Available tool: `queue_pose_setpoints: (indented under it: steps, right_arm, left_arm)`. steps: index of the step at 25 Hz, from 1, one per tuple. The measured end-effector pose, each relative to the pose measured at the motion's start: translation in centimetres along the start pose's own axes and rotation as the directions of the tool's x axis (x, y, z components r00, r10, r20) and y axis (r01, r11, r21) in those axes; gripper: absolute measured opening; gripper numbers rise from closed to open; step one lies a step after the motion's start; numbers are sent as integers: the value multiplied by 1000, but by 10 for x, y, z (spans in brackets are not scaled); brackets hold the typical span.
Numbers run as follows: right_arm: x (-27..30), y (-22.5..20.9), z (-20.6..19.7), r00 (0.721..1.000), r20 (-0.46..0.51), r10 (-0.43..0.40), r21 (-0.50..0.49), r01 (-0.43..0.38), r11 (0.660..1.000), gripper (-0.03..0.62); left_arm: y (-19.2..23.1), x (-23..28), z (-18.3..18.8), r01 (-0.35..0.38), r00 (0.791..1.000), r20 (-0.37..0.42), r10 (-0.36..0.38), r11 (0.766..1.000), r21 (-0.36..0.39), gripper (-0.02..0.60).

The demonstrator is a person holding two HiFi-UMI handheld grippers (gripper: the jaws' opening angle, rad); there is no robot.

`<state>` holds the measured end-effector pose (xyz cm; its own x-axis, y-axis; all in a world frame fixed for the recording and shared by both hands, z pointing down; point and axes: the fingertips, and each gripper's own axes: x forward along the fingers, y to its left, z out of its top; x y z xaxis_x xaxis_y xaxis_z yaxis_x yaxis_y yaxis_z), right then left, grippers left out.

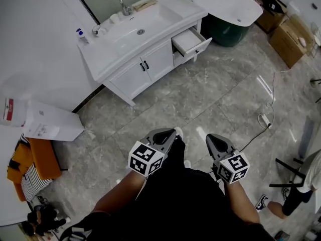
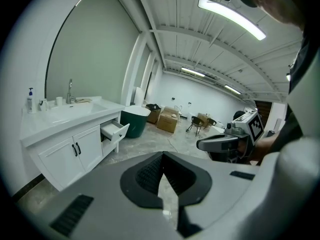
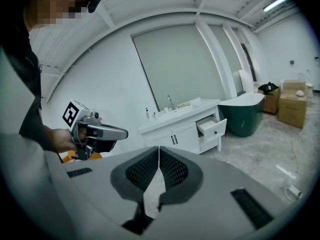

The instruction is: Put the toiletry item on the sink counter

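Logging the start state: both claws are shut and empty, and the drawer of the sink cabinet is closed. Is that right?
No: the drawer is pulled open, as the head view shows. The left claw and right claw are indeed shut and empty.

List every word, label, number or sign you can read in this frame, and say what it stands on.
No text here can be read.
Red label on the white box: print too small.
Printed sheet on that box: blurred.
Pump bottle: label too small.
Marker cubes: black-and-white square patterns only, no words or numbers.
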<state>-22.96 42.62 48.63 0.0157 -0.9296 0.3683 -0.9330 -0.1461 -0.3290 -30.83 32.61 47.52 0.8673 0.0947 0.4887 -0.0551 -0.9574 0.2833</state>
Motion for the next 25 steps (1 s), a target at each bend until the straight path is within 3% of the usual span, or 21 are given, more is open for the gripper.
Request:
queue_pose_setpoints:
  steps: [13, 20, 25]
  right_arm:
    - [126, -75, 89, 997, -73, -12, -83, 6, 997, 3]
    - [184, -92, 130, 998, -60, -5, -81, 0, 997, 3]
    - [210, -100, 140, 996, -92, 2, -79, -9, 997, 3]
  left_arm:
    - [128, 68, 112, -15, 996, 89, 13, 999, 28, 0]
    - [193, 92, 136, -34, 996, 87, 31, 999, 29, 0]
    - [216, 100, 151, -21, 995, 93, 20, 1000, 8, 0]
